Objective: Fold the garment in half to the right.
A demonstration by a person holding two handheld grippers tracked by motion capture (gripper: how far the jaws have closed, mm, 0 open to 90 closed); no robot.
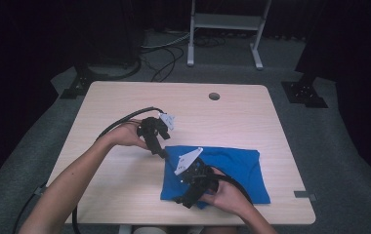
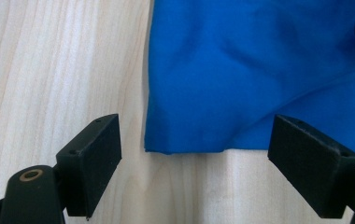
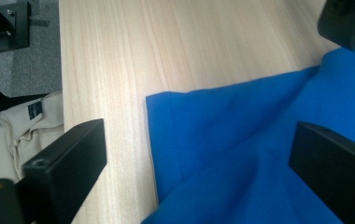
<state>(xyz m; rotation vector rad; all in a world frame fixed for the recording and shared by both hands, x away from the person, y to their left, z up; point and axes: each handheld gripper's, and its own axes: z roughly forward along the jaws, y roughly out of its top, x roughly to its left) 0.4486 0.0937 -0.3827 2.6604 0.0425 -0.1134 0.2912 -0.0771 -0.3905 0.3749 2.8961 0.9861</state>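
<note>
Blue cloth point(image 1: 222, 168) flat on wood surface point(image 1: 125, 97). Left gripper point(image 2: 194, 163) spread at its corner; right gripper point(image 3: 199, 172) spread over cloth. No legible writing.

The blue cloth point(image 1: 222, 168) lies flat on the surface, folded into a rough rectangle with some soft creases. One corner of it sits just in front of the left hand-held gripper point(image 2: 194, 154), between its open jaws but not touched by them. The right hand-held gripper point(image 3: 199, 168) hovers over the near edge, with jaws wide apart above a fold.
</note>
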